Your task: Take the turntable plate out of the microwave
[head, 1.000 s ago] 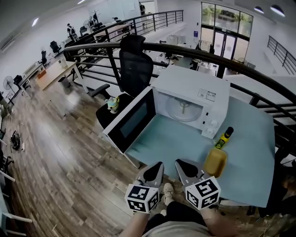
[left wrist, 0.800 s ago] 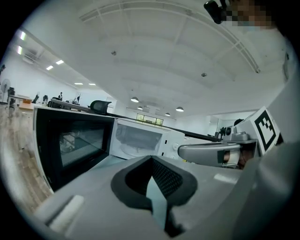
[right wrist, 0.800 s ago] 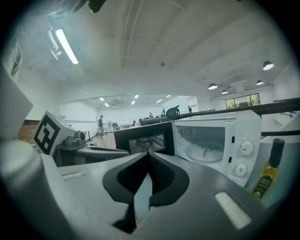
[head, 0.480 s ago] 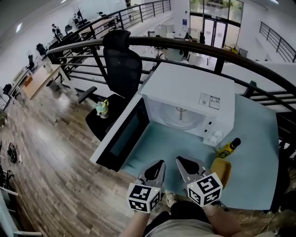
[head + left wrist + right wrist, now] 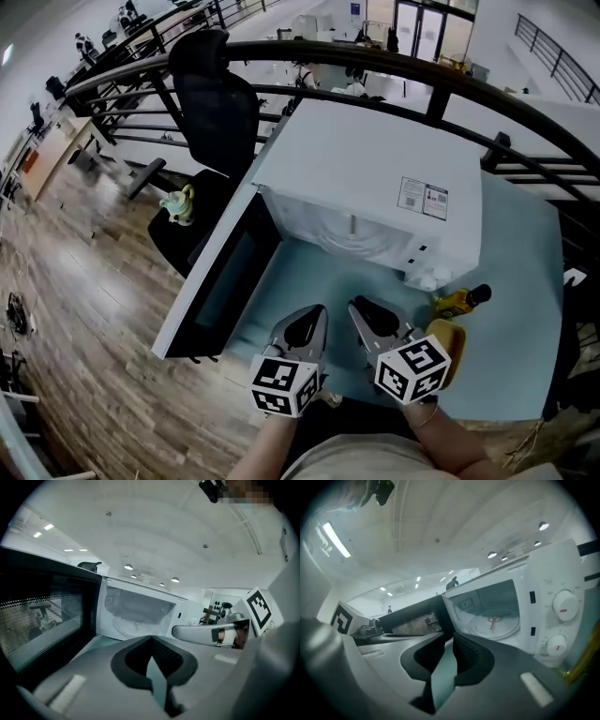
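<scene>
The turntable plate [image 5: 494, 622] lies flat inside the open microwave [image 5: 370, 169], straight ahead of both tools. The right tool [image 5: 452, 634], empty with jaws just opening, looks squarer to the opening. The left tool [image 5: 151, 638] is closed on nothing, nearer the door [image 5: 216, 281].

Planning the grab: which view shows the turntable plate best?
The right gripper view: the turntable plate shows nearly whole inside the open microwave. The left gripper view catches only part of it, at an angle. The head view hides most of it under the microwave's top.
</scene>
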A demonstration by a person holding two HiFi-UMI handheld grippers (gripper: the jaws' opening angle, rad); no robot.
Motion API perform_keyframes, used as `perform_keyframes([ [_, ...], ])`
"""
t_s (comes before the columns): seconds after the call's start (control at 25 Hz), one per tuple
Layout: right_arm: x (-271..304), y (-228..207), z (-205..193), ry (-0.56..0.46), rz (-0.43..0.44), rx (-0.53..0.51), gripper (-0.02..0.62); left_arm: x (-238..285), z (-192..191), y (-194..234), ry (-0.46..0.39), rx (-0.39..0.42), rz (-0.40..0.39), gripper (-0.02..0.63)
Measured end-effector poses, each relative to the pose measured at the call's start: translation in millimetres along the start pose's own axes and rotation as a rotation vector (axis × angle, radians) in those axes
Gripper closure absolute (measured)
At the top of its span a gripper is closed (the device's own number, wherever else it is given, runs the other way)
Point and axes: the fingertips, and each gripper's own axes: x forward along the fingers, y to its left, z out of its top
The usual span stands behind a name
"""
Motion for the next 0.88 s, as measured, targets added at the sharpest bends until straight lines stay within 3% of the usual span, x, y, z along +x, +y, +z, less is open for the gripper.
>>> perform_keyframes([
  [0.64,21,-24,-23,0.031,-0.027,0.192,0.514,37,-8,9,0.043,-0.018,-0.025,0.604],
  [0.88,34,-39,-26,0.016,-0.078,0.26,0.497,45,-17,12,0.072,0.006,-0.086,0.604],
])
